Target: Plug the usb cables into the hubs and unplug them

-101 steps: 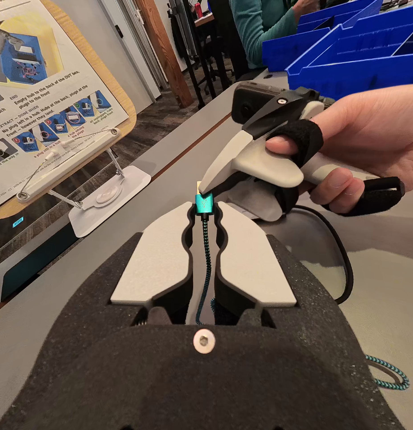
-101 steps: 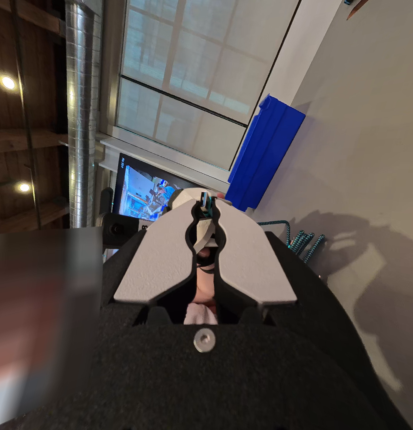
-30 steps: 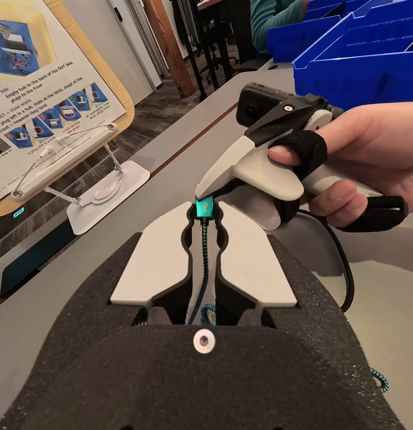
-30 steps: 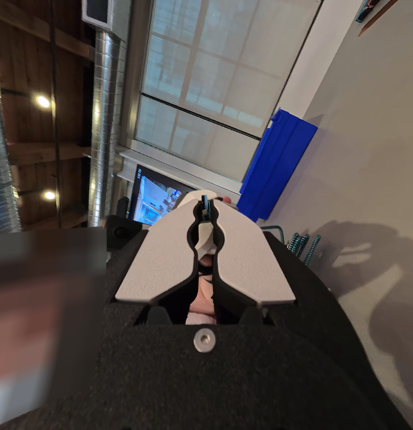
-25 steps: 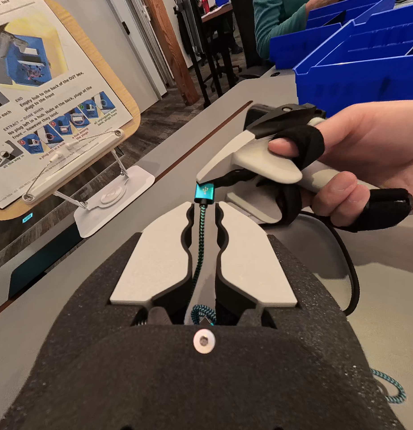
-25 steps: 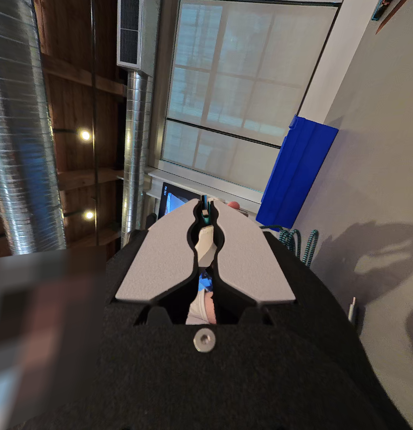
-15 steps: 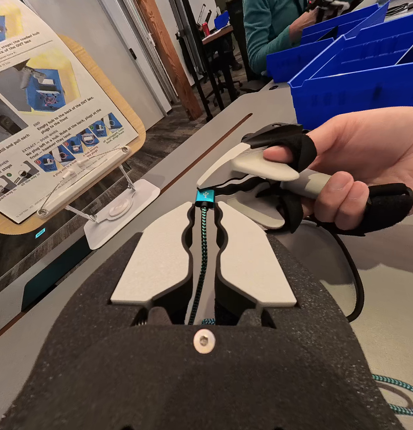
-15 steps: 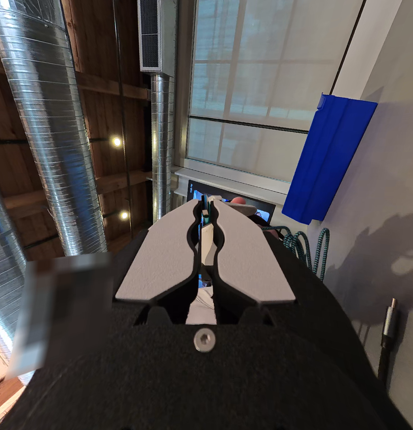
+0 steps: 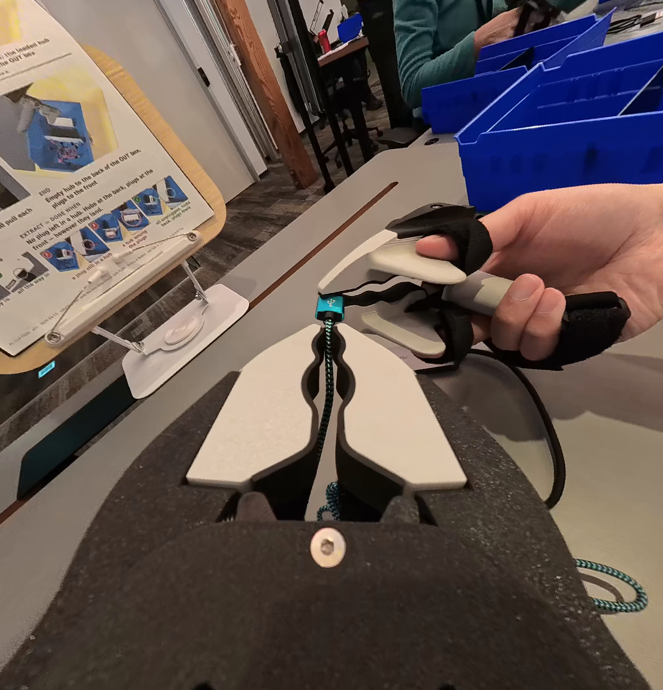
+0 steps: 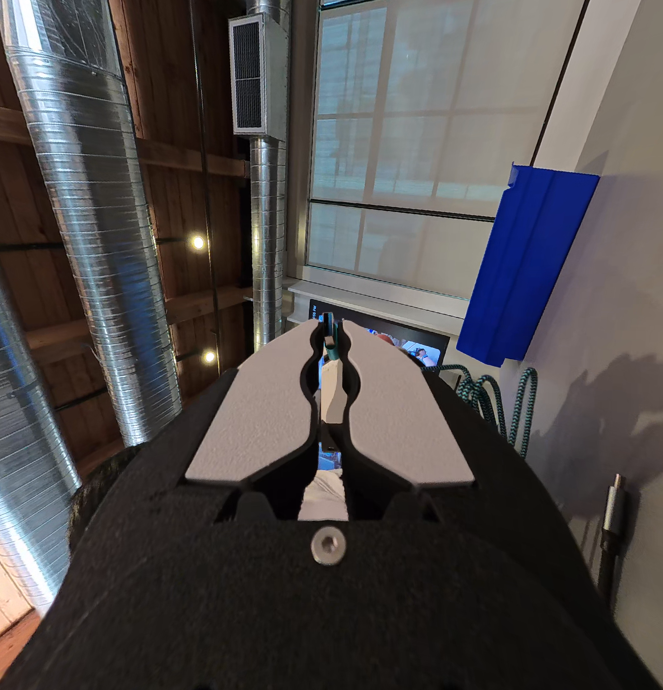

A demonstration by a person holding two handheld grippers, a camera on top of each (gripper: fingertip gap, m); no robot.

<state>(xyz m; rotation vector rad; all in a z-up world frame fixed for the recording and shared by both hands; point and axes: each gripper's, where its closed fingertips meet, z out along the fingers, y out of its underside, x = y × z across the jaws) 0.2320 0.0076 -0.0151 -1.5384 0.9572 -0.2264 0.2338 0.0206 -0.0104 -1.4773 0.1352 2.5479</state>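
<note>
Left tool (image 9: 328, 330): we are pinching the teal braided cable (image 9: 327, 377) just behind its plug (image 9: 329, 308); right tool (image 10: 328, 328): we are clamping that plug, above the grey table (image 9: 602, 429)

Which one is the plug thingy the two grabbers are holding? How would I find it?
Look at the grey table, in front of the blue bins. The right gripper comes in sideways and meets the left gripper; the USB plug sits between their tips. It is the one shiny teal block there, with a teal-and-black braided cable trailing back between the left gripper's fingers.
</note>
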